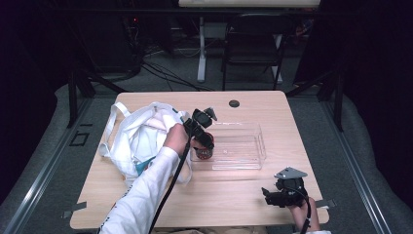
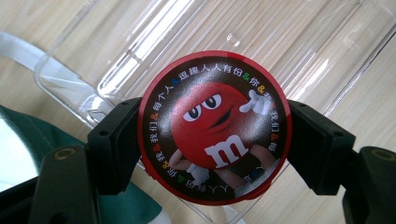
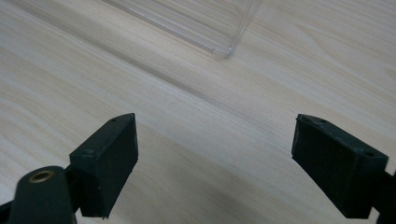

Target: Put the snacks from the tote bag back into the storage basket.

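Observation:
My left gripper (image 1: 203,146) is shut on a round red candy tin (image 2: 215,127) with a red cartoon character and an "m" on its lid. Both jaws press the tin's sides. The tin (image 1: 203,153) hangs over the left end of a clear plastic tray (image 1: 243,146); I cannot tell whether it touches the tray floor. My right gripper (image 3: 215,158) is open above bare wood, and sits near the table's front right edge (image 1: 268,196). The tray's near corner (image 3: 224,49) lies ahead of it.
A white cloth bag (image 1: 139,141) with green inside lies at the table's left, beside the tray. Green fabric (image 2: 42,140) shows under the left gripper. A small dark round cap (image 1: 234,103) sits at the table's far edge. A black chair (image 1: 253,44) stands beyond.

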Action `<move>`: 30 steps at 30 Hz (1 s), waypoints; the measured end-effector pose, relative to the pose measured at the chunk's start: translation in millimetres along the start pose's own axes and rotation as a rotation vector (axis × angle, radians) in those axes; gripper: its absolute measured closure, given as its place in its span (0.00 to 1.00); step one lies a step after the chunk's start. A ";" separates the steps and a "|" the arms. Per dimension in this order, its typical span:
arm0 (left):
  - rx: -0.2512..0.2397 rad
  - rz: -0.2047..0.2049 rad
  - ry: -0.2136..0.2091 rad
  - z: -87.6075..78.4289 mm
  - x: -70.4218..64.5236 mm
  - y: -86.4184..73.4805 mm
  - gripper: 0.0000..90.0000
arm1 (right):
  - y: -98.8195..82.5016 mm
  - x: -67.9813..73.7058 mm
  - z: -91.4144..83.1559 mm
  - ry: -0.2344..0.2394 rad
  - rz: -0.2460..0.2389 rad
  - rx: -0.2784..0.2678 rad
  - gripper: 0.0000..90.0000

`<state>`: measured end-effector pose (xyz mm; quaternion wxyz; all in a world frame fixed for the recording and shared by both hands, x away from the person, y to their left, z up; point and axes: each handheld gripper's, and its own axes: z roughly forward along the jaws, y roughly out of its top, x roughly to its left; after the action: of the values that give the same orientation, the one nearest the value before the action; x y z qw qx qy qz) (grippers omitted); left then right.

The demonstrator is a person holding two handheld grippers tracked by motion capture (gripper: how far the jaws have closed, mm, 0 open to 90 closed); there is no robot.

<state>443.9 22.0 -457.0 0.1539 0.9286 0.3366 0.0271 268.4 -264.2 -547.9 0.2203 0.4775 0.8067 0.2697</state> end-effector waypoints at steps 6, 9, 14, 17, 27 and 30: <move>0.018 -0.001 0.000 7.4 -0.9 -1.5 0.29 | 0.1 0.1 -0.2 -0.001 0.000 0.000 0.16; 0.019 -0.003 -0.001 9.9 -1.3 -2.0 0.29 | 0.1 0.2 -0.2 -0.001 -0.001 0.001 0.16; 0.033 -0.005 -0.004 16.6 -1.0 -3.5 0.29 | 0.3 0.2 -0.3 -0.004 -0.005 0.003 0.16; 0.042 -0.008 -0.001 19.3 -0.3 -4.5 0.29 | 0.2 0.2 -0.3 -0.006 -0.004 0.002 0.16; 0.062 -0.005 0.002 25.4 -0.4 -6.6 0.29 | 0.3 0.3 -0.3 -0.006 -0.003 0.004 0.16; 0.067 -0.005 0.000 26.8 -0.7 -6.7 0.29 | 0.3 0.3 -0.4 -0.006 -0.002 0.005 0.16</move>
<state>443.3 19.3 -484.5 0.1230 0.9323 0.3397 0.0157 268.2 -264.0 -547.4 0.2219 0.4779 0.8072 0.2660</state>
